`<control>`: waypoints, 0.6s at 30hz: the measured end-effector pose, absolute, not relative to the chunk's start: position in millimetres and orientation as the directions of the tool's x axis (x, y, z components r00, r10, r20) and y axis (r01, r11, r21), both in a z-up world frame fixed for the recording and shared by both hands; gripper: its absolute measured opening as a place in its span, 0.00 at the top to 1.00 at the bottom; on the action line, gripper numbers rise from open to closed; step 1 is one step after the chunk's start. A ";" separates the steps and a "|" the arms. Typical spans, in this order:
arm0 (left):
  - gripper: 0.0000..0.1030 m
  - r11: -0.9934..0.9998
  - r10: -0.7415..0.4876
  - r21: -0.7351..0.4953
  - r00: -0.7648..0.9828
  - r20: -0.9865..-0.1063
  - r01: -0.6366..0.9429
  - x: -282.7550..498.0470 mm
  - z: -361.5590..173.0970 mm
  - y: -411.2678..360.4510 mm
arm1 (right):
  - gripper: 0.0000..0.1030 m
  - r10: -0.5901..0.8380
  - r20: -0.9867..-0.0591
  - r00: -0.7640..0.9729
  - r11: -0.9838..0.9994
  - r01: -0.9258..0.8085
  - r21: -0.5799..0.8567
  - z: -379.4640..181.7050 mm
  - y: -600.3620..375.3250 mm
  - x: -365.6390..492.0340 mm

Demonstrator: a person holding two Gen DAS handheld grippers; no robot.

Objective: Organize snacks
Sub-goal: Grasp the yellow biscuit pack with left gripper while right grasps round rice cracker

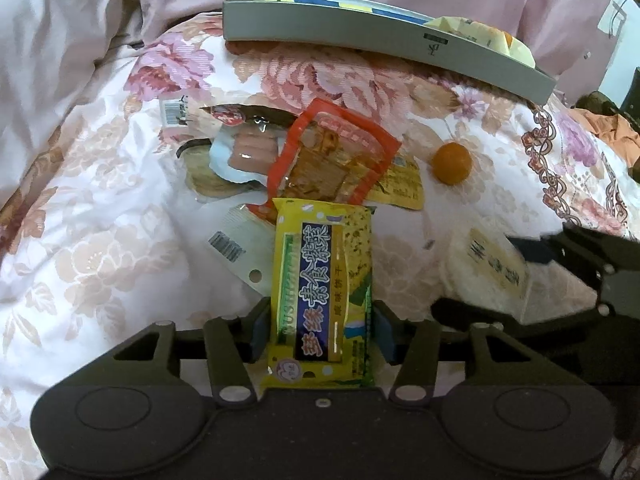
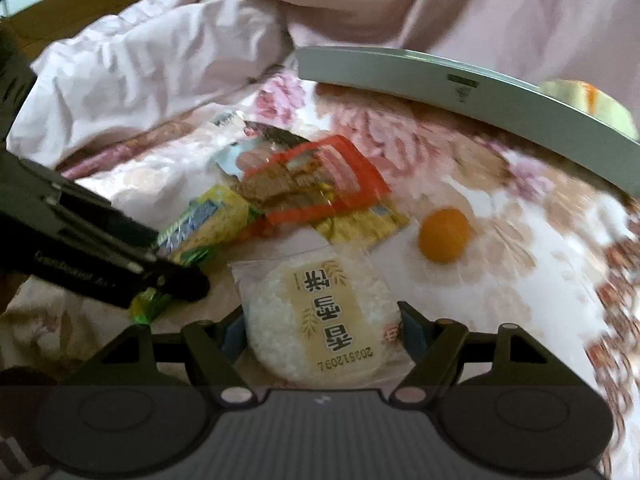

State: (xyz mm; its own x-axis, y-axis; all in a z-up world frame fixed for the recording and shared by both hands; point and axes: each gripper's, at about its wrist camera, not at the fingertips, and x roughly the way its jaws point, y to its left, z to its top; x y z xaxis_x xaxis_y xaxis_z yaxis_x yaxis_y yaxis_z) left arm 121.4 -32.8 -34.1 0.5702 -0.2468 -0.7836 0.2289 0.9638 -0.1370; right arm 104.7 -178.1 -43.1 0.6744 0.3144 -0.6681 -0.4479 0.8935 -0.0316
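The yellow cracker packet (image 1: 322, 288) is showing glossy printed plastic film, catching white glints. At about twelve o'clock from it, the red-edged pouch (image 1: 334, 152) is looking like clear, shiny plastic with crinkled seams. The round rice cracker (image 2: 320, 320) is sitting in smooth transparent wrap, its own surface looking grainy and rough. The bedspread (image 1: 100, 200) is appearing as satiny woven cloth with a floral pattern. The grey box (image 1: 360, 36) is looking like matt cardboard. The orange fruit (image 1: 451, 162) is showing dull, finely pitted skin. The tongs' frames are appearing as matt black plastic.

Floral bedspread (image 1: 328, 76), rumpled pink quilt (image 1: 68, 28) behind, dim indoor light
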 end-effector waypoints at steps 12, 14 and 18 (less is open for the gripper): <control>0.52 0.970 -0.225 -0.120 0.587 -0.778 0.213 120.2 -33.1 -34.5 | 0.24 0.260 -0.638 0.725 0.941 -0.339 -0.002 -48.2 -181.9 89.7; 0.52 0.970 -0.224 -0.119 0.591 -0.775 0.212 119.2 -32.6 -35.9 | 0.24 0.257 -0.632 0.731 0.940 -0.341 -0.014 -47.9 -179.6 88.8; 0.52 0.970 -0.230 -0.131 0.600 -0.766 0.204 116.1 -31.6 -36.8 | 0.24 0.232 -0.610 0.757 0.933 -0.350 -0.080 -46.2 -172.1 84.6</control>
State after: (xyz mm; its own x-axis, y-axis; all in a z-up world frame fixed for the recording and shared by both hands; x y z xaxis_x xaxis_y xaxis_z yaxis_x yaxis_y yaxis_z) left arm 116.1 -36.8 -31.6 0.5999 -0.2297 -0.7664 0.2037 0.9702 -0.1313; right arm 84.6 -172.1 -46.2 0.7574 0.2321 -0.6103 -0.3503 0.9332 -0.0798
